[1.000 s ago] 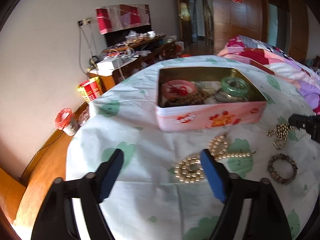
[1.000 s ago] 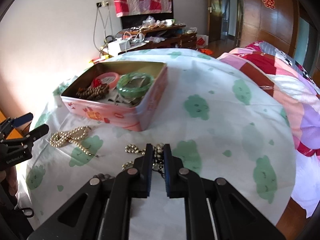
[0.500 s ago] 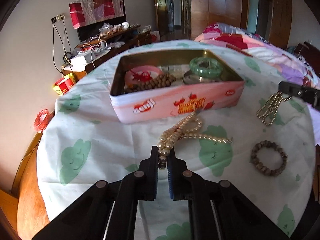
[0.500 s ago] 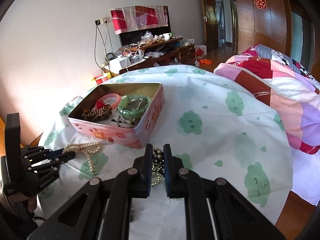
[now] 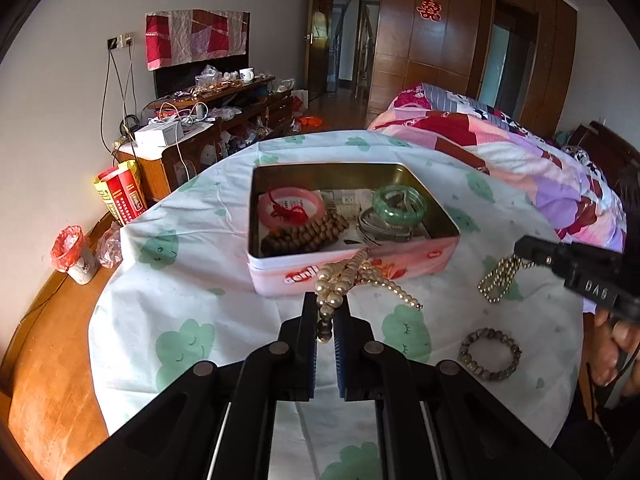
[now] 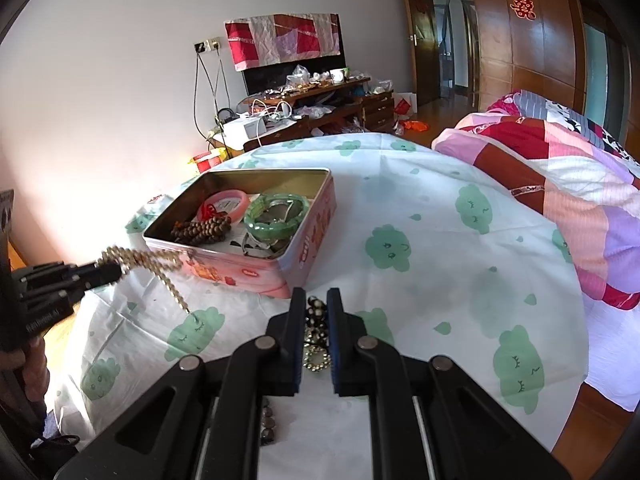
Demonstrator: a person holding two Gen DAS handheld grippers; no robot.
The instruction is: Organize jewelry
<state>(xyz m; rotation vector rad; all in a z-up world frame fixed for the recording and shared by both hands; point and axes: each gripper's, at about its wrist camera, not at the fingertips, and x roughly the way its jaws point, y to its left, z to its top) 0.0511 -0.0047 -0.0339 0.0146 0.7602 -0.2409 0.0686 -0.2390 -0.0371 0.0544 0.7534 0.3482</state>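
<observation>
Left gripper clamped on a pearl necklace, jaws having just closed onto it; strand lifted off the tablecloth, draped against the near wall of the pink tin, loose end trailing down onto a green cloud print. Seen from the right wrist view as a pale strand hanging from the black fingertips in front of the tin. Red lettering on the tin's front wall, partly hidden behind the pearls, not legible. Inside the tin: pink bangle with a red tassel, brown wooden bead strand, green jade bangle, some silver pieces beside it.

Right gripper pinched nearly closed on a gold bead chain, loops dangling between and below the blue-padded fingers; same chain visible in the left wrist view hanging clear of the cloth from the black fingertip. White letters "DAS" on that gripper's body. Grey-brown bead bracelet lying flat on the tablecloth, near the table's front edge, apart from both grippers. Red double-happiness character on the wooden wardrobe door. Red and yellow printed box on the floor by the cabinet, text too small to read.
</observation>
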